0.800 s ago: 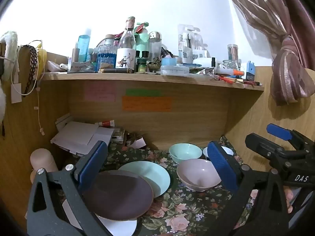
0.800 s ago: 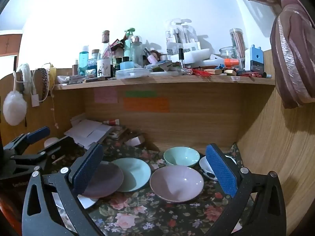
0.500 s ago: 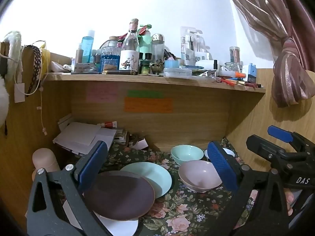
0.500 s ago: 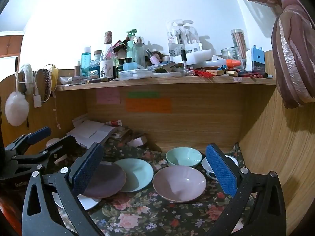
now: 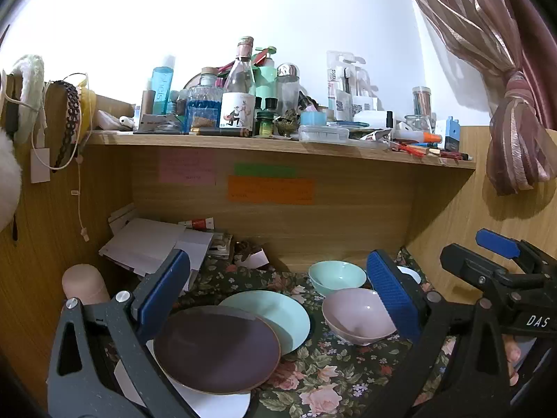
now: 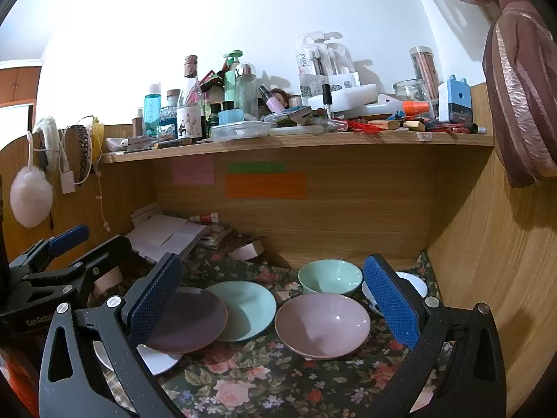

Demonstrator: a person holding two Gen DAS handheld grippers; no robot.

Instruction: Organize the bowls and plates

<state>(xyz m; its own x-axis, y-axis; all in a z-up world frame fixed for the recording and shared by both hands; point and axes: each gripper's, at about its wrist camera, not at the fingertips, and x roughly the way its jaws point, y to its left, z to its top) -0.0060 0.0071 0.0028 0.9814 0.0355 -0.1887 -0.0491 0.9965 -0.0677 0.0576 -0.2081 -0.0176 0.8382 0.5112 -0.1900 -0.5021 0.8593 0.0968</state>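
On a floral cloth lie a dark purple plate, overlapping a mint plate and resting on a white plate. To the right stand a pink bowl, a mint bowl behind it, and a white bowl, half hidden by a blue pad. My left gripper hangs open above the plates. My right gripper is open above the pink bowl. Neither holds anything.
A wooden shelf crowded with bottles and jars runs overhead. Papers pile at the back left, beside a pink cylinder. Wooden walls close in on both sides; a curtain hangs at the right.
Both views have tilted slightly, so the shelf and dishes sit a little lower in frame. No dish has moved and both grippers stay open.
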